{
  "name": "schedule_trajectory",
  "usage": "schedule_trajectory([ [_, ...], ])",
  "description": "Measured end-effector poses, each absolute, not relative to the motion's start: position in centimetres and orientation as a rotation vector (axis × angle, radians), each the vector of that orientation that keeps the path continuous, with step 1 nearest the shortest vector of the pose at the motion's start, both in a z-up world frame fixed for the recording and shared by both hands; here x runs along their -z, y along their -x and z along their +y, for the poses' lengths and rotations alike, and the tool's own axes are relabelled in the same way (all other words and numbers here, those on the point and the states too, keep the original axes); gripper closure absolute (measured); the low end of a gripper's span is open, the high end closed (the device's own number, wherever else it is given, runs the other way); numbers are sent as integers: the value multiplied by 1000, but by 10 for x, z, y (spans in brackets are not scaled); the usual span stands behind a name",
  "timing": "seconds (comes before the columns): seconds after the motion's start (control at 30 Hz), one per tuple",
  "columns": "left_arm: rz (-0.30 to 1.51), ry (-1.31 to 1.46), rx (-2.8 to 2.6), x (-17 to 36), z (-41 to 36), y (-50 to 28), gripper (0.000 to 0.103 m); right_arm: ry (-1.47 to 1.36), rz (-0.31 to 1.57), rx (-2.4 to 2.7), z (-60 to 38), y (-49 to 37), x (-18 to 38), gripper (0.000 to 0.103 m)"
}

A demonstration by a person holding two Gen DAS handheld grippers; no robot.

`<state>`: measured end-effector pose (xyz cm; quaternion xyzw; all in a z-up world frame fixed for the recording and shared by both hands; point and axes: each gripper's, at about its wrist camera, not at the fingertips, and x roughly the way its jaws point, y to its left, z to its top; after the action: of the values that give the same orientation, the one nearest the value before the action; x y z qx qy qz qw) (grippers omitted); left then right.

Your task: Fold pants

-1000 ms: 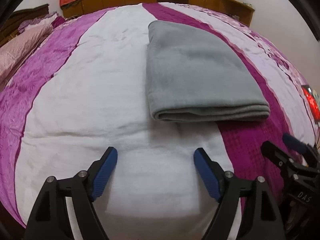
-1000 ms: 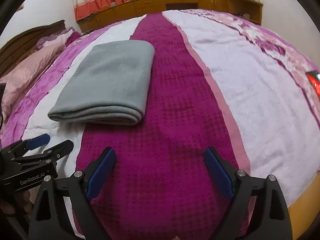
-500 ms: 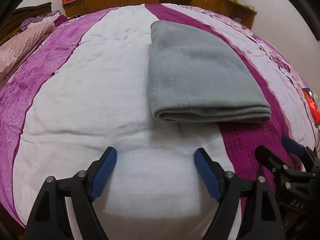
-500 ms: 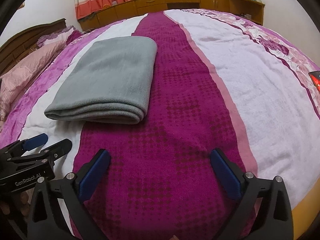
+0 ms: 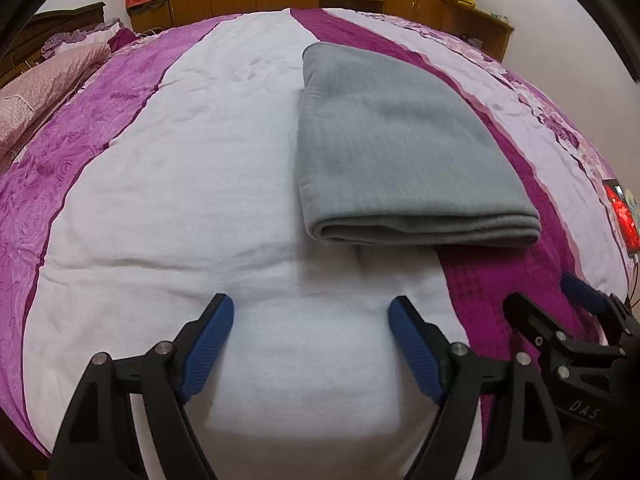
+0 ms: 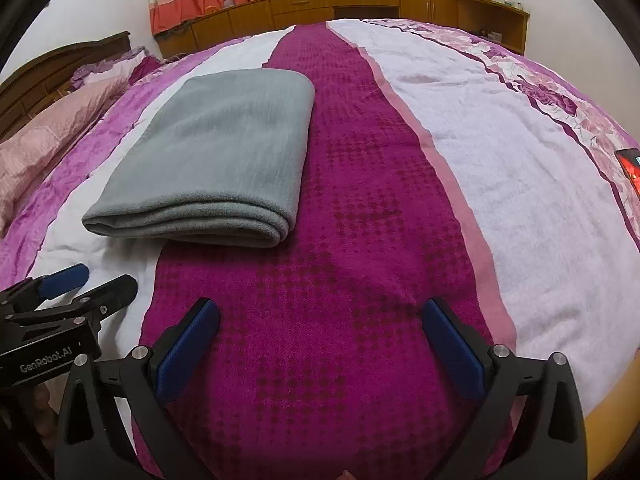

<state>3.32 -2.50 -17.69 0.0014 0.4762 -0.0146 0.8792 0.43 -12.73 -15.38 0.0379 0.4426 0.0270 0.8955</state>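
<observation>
The grey pants [image 5: 396, 148] lie folded into a flat rectangle on the bed, with the thick layered edge toward me. They also show in the right wrist view [image 6: 224, 156], up and to the left. My left gripper [image 5: 310, 320] is open and empty above the white stripe, short of the pants. My right gripper [image 6: 320, 320] is open and empty above the dark magenta stripe, to the right of the pants. Each gripper shows at the edge of the other's view: the right one [image 5: 560, 312] and the left one [image 6: 88, 284].
The bed cover [image 5: 180, 168] has white, purple and magenta stripes. A pink pillow [image 6: 44, 140] lies at the far left by the wooden headboard. A phone with a red screen [image 5: 622, 216] lies near the bed's right edge. Wooden cabinets [image 6: 360, 4] and curtains stand behind the bed.
Both grippers have drawn back slightly from the pants and tilted up, so more of the far cabinets and window shows. The pants have not moved.
</observation>
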Motion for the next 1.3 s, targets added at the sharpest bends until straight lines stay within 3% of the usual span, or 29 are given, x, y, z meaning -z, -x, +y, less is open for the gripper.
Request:
schedule_trajectory([
  [1.3, 1000, 2, 22, 178, -24, -32, 19, -72, 917, -55, -126, -4, 154, 4],
])
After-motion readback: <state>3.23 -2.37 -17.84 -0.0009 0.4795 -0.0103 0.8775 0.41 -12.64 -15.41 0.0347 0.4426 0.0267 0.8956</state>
